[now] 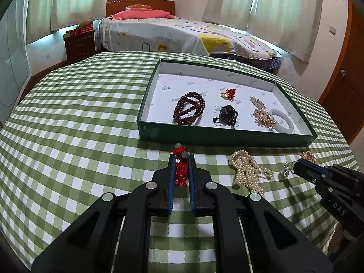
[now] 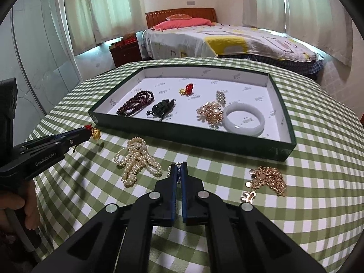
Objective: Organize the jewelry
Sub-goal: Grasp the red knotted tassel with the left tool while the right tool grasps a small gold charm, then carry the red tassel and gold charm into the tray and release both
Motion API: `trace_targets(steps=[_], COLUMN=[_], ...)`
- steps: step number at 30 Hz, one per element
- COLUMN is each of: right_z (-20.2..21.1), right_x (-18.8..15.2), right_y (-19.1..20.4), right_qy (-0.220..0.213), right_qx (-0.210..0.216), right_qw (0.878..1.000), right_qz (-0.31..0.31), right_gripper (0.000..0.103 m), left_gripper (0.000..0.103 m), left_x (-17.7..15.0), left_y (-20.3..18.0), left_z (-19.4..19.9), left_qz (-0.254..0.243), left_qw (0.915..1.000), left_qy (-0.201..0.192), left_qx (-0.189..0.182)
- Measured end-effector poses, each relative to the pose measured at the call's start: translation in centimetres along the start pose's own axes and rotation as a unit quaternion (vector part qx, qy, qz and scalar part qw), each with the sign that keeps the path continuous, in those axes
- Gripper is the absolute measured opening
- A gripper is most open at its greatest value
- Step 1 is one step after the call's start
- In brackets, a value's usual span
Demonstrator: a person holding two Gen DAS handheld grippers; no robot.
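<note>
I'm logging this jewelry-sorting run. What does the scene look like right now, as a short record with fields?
left gripper: shut on red knotted cord charm, gold pendant hanging from it in the right wrist view
right gripper: shut on small silver piece
tray: green, open, white-lined
in tray: dark red bead strand; black cord piece; red-and-gold charm; gold cluster brooch; small crystal brooch; white bangle
loose on tablecloth: pearl necklace; gold chain pile
</note>
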State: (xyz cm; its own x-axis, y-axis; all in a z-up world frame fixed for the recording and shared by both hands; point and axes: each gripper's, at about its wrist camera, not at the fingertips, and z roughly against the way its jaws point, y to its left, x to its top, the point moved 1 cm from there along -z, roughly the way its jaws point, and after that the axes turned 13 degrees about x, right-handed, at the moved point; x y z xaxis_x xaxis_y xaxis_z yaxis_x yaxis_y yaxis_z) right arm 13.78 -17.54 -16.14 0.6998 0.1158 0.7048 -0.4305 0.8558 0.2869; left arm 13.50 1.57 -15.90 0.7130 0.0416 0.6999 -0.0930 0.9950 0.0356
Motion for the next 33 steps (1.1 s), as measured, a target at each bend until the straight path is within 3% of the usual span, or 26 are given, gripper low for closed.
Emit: trace_targets(steps=[18,33], right_z=[3.6,4.6], right_x=[2.2,8.7], right_y=[0.2,-2.6], right_qy=[-0.054,-0.123], right_qx=[-0.012,-0.042], right_qw=[0.998,0.991], right_qz=[0.006,0.018], right_gripper=[0.004,0.004], left_gripper=[0.011,0.011], left_x=[2.7,9.0], left_y=[-0.7,-4.1], left_z=[3.4,2.3], left_qz=[0.003,-0.005], left_qw=[0.9988,0.9951], left_qy=[-0.044,-0.084], left_qx=[-0.022,-0.052])
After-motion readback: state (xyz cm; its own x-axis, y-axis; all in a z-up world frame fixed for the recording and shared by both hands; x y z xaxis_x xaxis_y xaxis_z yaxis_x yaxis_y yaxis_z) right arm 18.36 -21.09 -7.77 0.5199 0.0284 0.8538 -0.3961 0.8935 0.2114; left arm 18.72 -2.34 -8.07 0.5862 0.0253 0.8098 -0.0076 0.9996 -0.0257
